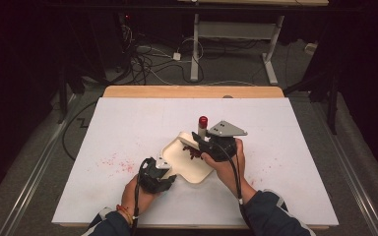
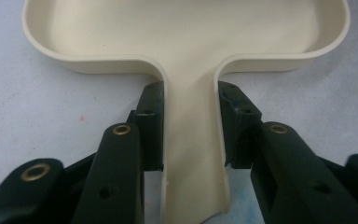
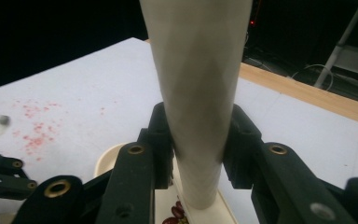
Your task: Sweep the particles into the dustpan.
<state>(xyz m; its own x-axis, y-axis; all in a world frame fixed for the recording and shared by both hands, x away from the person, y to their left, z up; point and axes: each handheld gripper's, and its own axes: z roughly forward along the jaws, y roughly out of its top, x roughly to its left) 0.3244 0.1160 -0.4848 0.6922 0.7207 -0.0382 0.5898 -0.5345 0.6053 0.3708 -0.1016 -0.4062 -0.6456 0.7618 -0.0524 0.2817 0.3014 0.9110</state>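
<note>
Gripping the handle of a cream plastic scoop-shaped tray [image 2: 191, 140], the left gripper [image 1: 156, 173] has its fingers [image 2: 151, 121] clamped on both sides of that handle, tray flat on the white table [image 1: 128, 128]. Right gripper [image 1: 215, 143] has its fingers [image 3: 161, 140] closed around a cream cone-shaped tube with a red cap [image 1: 203, 125], narrow end pointing down into the tray's far end. Tube stands roughly upright, red cap on top in the high view. Dark red beans [image 1: 193, 153] lie in the tray just below the tube's tip; also visible at the bottom of the right gripper view [image 3: 173, 215]. Red specks [image 1: 115, 162] are scattered on the table, left of the tray. Tray sits near the table's middle, toward the person's side.
</note>
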